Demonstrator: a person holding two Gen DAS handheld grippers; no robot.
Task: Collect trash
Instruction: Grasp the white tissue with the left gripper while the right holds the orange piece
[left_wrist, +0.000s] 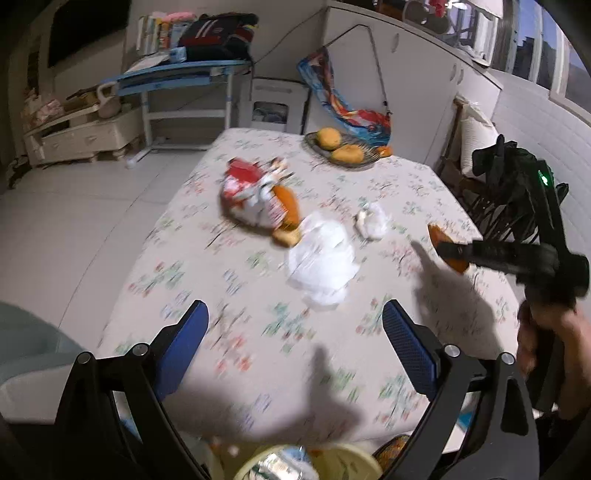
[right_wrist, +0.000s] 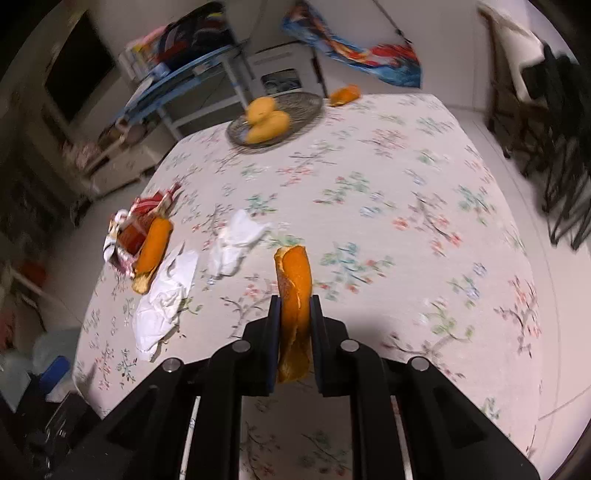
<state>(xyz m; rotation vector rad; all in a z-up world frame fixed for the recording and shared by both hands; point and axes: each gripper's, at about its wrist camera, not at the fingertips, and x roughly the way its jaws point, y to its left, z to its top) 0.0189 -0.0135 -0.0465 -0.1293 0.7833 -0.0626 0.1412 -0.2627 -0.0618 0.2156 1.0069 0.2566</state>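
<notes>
Our right gripper (right_wrist: 294, 306) clamps an orange peel strip (right_wrist: 293, 291) above the tabletop (right_wrist: 406, 184).

Our left gripper (left_wrist: 295, 325) hangs wide and empty; a crumpled tissue (left_wrist: 321, 258), snack wrapper (left_wrist: 251, 192) and another peel (right_wrist: 153, 251) lie near one another.

Trash lying scattered over the table, one peel sitting between gripper fingers

In the right wrist view the peel (right_wrist: 293, 295) is sitting lower centre, clamped in the right gripper (right_wrist: 294, 314) above the table (right_wrist: 406, 221). A crumpled tissue (right_wrist: 236, 240) is lying just left of it; further left, a second peel (right_wrist: 153, 251) is resting against a wrapper (right_wrist: 136, 229) with a napkin (right_wrist: 162, 295) below. The fruit tray (right_wrist: 275, 118) is sitting upper centre.
</notes>
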